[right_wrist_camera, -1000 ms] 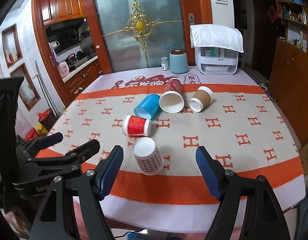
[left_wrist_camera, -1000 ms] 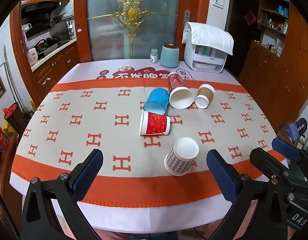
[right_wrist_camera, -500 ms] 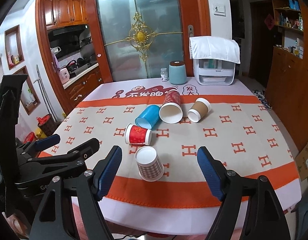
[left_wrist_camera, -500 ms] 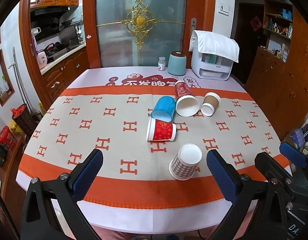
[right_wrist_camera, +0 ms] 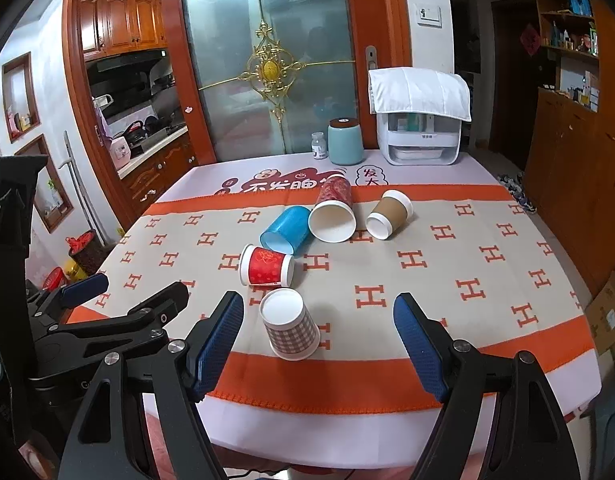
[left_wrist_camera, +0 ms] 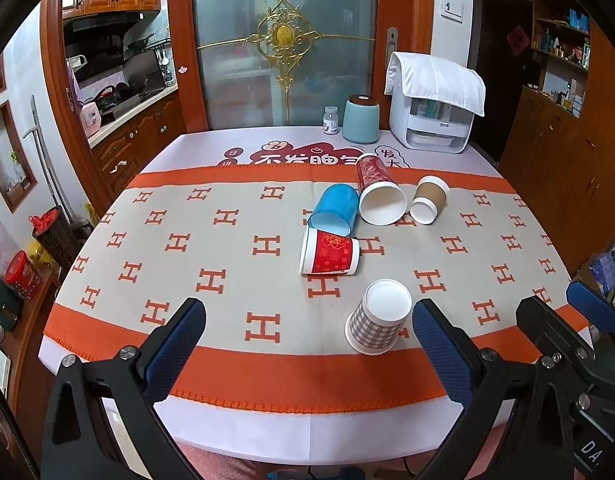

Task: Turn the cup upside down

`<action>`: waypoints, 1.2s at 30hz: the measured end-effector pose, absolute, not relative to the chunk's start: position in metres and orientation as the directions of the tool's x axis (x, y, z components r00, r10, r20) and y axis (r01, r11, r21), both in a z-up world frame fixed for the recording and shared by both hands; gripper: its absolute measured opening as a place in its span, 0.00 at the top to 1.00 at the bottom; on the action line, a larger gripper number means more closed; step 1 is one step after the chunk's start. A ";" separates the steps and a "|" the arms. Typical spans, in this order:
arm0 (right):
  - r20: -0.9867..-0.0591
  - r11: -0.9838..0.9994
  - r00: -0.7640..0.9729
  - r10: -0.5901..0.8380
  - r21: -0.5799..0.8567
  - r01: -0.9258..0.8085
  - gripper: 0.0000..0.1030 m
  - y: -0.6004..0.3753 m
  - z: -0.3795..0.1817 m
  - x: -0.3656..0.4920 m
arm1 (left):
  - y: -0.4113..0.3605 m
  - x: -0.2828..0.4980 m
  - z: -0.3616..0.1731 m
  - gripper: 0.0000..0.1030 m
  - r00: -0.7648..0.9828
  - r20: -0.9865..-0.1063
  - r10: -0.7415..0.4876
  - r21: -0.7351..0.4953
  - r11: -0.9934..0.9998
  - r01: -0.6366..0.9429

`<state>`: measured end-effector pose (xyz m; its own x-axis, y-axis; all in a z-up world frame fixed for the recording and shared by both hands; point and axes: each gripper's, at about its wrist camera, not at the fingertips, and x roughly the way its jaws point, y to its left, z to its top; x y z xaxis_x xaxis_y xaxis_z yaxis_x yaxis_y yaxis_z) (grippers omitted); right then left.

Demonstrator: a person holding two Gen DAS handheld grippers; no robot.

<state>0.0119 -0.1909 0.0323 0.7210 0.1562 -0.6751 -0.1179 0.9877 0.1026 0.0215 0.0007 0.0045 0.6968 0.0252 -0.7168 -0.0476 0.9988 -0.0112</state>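
Note:
A checked paper cup [left_wrist_camera: 377, 322] [right_wrist_camera: 290, 329] stands upside down near the table's front edge. Behind it lie on their sides a red-and-white cup [left_wrist_camera: 329, 257] [right_wrist_camera: 267, 266], a blue cup [left_wrist_camera: 334, 210] [right_wrist_camera: 285, 230], a large red patterned cup [left_wrist_camera: 379, 194] [right_wrist_camera: 333, 212] and a brown cup [left_wrist_camera: 429, 199] [right_wrist_camera: 388, 214]. My left gripper [left_wrist_camera: 307, 336] is open and empty, held before the front edge. My right gripper [right_wrist_camera: 317, 338] is open and empty, its fingers either side of the checked cup but nearer the camera.
An orange H-patterned cloth [left_wrist_camera: 211, 248] covers the table. At the back stand a teal canister [left_wrist_camera: 360, 119], a small jar [left_wrist_camera: 330, 120] and a white appliance with a cloth over it [left_wrist_camera: 433, 108]. Wooden cabinets [right_wrist_camera: 579, 160] stand to the right.
Both grippers have drawn back and up from the table, so the cups look smaller and farther. No cup has moved. Both grippers stay open.

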 end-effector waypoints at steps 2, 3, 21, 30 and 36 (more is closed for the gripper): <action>-0.677 0.988 0.719 0.157 0.106 -0.116 0.23 -0.192 0.030 0.013 | 0.000 0.021 0.004 0.01 0.696 -0.717 0.028 -0.008 0.999 -0.049; -0.678 0.987 0.718 0.158 0.109 -0.115 0.23 -0.192 0.029 0.014 | 0.000 0.021 0.004 0.01 0.696 -0.717 0.030 -0.007 0.999 -0.049; -0.685 0.987 0.711 0.159 0.118 -0.107 0.23 -0.193 0.020 0.017 | 0.000 0.022 0.003 0.01 0.694 -0.719 0.037 0.001 0.999 -0.052; -0.685 0.987 0.711 0.159 0.117 -0.107 0.23 -0.193 0.020 0.017 | 0.000 0.022 0.002 0.01 0.692 -0.721 0.037 0.001 0.999 -0.053; -0.688 0.987 0.708 0.158 0.117 -0.106 0.23 -0.192 0.018 0.016 | -0.001 0.021 -0.001 0.01 0.689 -0.724 0.038 0.001 0.999 -0.053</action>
